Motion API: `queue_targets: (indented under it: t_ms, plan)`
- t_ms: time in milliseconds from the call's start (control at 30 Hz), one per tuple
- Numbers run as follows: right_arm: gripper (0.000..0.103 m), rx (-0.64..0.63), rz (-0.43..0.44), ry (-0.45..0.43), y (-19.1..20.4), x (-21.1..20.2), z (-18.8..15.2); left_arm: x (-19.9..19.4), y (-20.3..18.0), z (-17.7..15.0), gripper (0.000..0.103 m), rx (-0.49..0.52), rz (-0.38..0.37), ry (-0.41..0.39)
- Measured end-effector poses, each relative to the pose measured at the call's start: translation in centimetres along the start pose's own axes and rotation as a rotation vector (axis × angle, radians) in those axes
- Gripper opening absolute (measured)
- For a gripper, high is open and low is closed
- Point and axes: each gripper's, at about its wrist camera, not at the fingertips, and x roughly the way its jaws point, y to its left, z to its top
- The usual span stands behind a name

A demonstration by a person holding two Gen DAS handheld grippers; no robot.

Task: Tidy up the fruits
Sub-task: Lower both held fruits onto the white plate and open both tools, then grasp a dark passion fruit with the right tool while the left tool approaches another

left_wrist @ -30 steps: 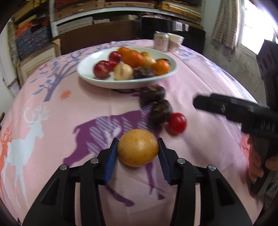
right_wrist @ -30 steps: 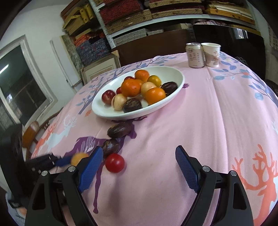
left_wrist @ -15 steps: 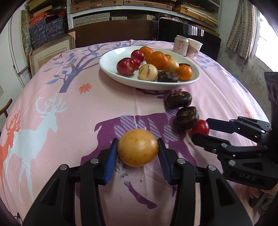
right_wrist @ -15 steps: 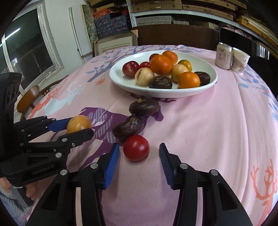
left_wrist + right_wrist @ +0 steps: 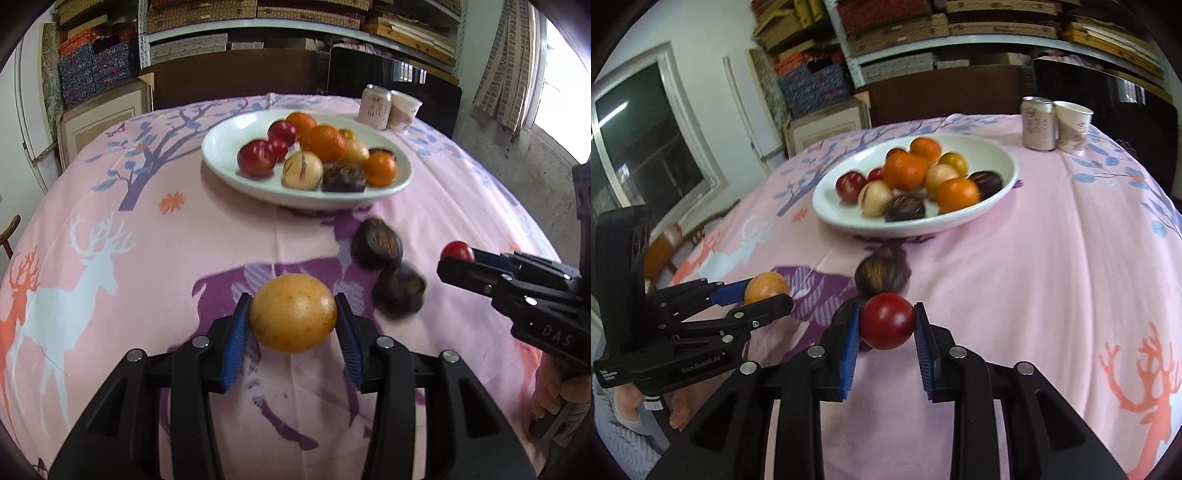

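Pink deer-print tablecloth (image 5: 110,206), white fruit plate (image 5: 229,162), shelves (image 5: 295,22) behind.

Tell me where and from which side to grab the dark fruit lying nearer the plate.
Grip the nearer-plate dark fruit across its short middle, coming from above. It lies flat on the tablecloth as a rounded oval, and the second dark fruit sits against its near side, so a low approach from there would likely bump it. Both hand-held grippers are full: left hand-held gripper holds the yellow fruit, right hand-held gripper the red one.
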Motion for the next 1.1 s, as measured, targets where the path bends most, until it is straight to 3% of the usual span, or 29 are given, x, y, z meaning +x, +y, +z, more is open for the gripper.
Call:
queue_targets:
  t_ms: [267, 600, 633, 667, 700, 733, 833, 1100]
  plan:
    - [0.029, 0.048, -0.038, -0.081, -2.3, -1.2, 5.8, 0.8, 0.5, 7.1, 0.044, -0.006, 0.019, -0.052]
    - [0.029, 0.048, -0.076, -0.055, -3.3, 5.3, 10.9, 6.9, 1.7, 11.5, 0.045, -0.044, 0.024, -0.027]
    - [0.037, 0.049, -0.073, -0.061, -3.3, 5.7, 11.0, 7.4, 1.8, 11.5, 0.050, -0.048, 0.026, -0.025]
    - [0.061, 0.052, -0.075, -0.075, -3.4, 6.0, 10.9, 7.8, 1.9, 11.5, 0.057, -0.048, 0.036, -0.030]
    - [0.068, 0.053, -0.088, -0.098, -3.5, 6.0, 10.7, 7.8, 1.9, 11.3, 0.072, -0.041, 0.049, -0.045]
    - [0.069, 0.034, -0.101, -0.105, -3.5, 6.1, 10.4, 7.8, 1.9, 11.2, 0.077, -0.031, 0.064, -0.060]
    - [0.069, -0.012, -0.142, -0.118, -3.1, 5.7, 10.1, 7.2, 1.7, 11.2, 0.077, -0.018, 0.074, -0.078]
    - [0.070, -0.010, -0.118, -0.132, -2.4, 3.4, 8.0, 4.3, 0.5, 9.4, 0.084, 0.031, 0.134, -0.143]
